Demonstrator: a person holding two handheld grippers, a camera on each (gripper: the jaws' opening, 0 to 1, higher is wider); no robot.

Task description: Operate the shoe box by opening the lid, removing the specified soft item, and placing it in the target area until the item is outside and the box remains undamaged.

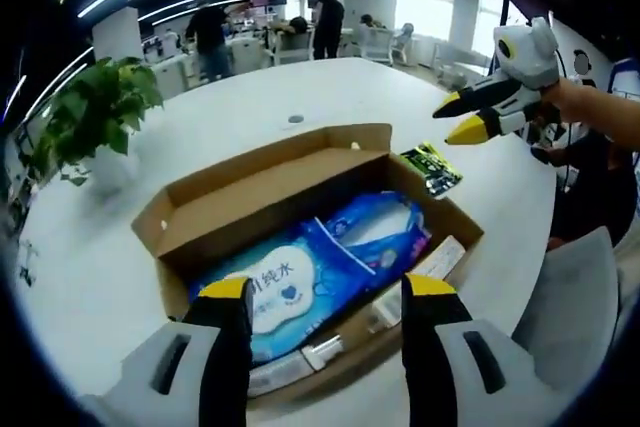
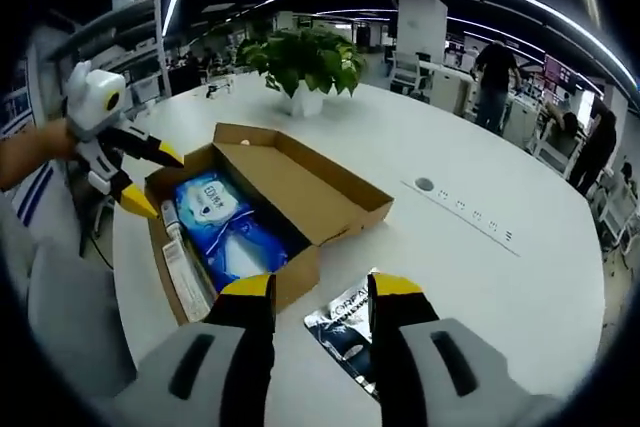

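On a wide white counter (image 1: 330, 97) an open cardboard shoe box (image 1: 310, 162) sits with its lid (image 2: 300, 182) folded back flat. Seen from the left gripper view, going left to right: a potted plant (image 1: 95, 112) stands at about ten o'clock from the box; the box holds a blue soft pack of wet wipes (image 1: 300, 287) with a second blue pack (image 1: 385, 232) beside it and some small tubes along the near wall; a small dark sachet (image 1: 432, 167) lies on the counter just beside the box at two o'clock. The left tongs (image 1: 328, 292) hang above the near edge of the box, spread wide, gripping nothing. The right tongs (image 1: 462, 115) hover at two o'clock over the counter, parted a little and empty. In the right gripper view a dark foil packet (image 2: 345, 332) lies just ahead of those tongs, near the box corner. The likely risk is that jaws dropping into the box catch the cardboard wall and crease or tear it, or pinch the wrong pack, since the soft items lie pressed together.
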